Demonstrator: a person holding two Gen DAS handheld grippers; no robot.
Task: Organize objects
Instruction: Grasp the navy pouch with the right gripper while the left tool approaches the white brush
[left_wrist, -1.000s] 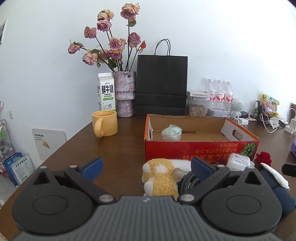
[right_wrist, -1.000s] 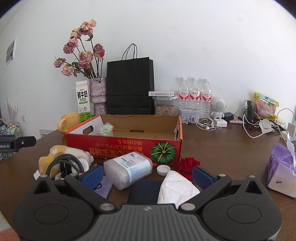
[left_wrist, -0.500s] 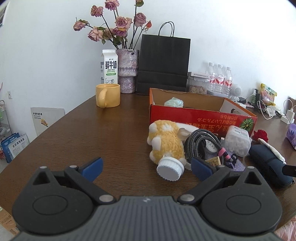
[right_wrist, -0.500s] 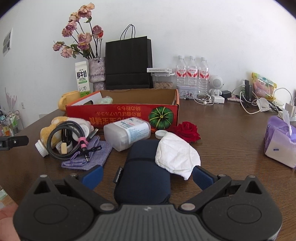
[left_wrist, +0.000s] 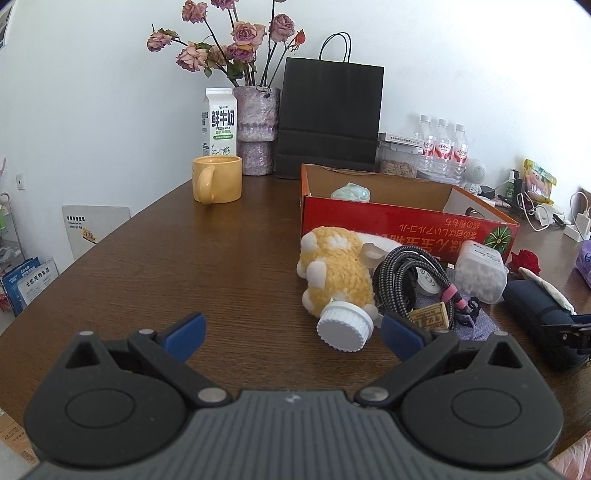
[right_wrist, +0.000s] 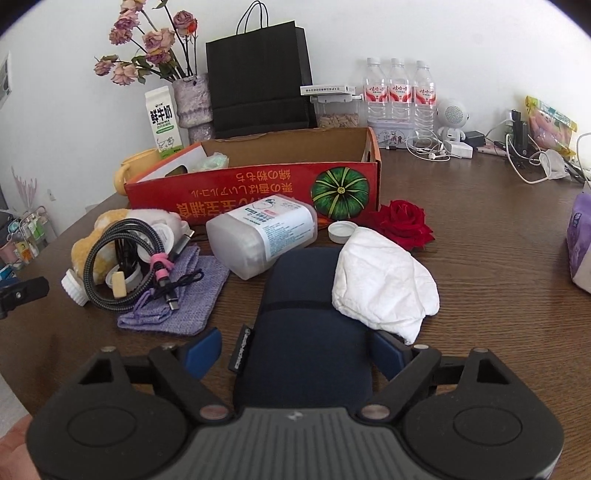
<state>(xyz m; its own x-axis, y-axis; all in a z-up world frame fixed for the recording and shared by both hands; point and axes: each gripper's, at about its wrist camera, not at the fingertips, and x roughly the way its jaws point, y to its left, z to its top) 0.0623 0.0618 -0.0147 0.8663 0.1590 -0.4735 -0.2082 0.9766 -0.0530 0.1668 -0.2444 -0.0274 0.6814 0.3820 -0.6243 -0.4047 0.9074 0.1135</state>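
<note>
Lying long-ways on the brown wooden table (right_wrist: 498, 221), a dark blue soft case (right_wrist: 306, 332) sits right between the two blue fingers of the right gripper (right_wrist: 295, 350). The jaws are closing in on it from both sides. The right finger looks like it is touching the case, but the left finger (right_wrist: 205, 350) is not touching it yet.

A crumpled white cloth (right_wrist: 384, 280) rests on the far right corner of the case. Just past the case lies a clear plastic jar with a white label (right_wrist: 262, 232), tipped on its side. Next to it are a small white cap (right_wrist: 341, 232) and a red rose (right_wrist: 404, 223).

To the left, a coiled black cable (right_wrist: 118, 266) lies on a purple cloth bag (right_wrist: 177, 299), and a yellow fluffy toy (left_wrist: 336, 273) lies beside them. A white ribbed lid (left_wrist: 345, 328) leans on the toy.

Behind all of this is a red cardboard box with a pumpkin picture (right_wrist: 258, 188). A small pale green bundle (right_wrist: 214, 160) is inside it.

The left gripper (left_wrist: 293, 334) has its jaws wide apart over bare table, with nothing between them. Its right finger is near the white lid.

Farther back stand a yellow mug (left_wrist: 217, 179), a milk carton (left_wrist: 219, 123), a vase of dried roses (left_wrist: 256, 129), a black paper bag (left_wrist: 328, 118) and three water bottles (right_wrist: 399, 92).
</note>
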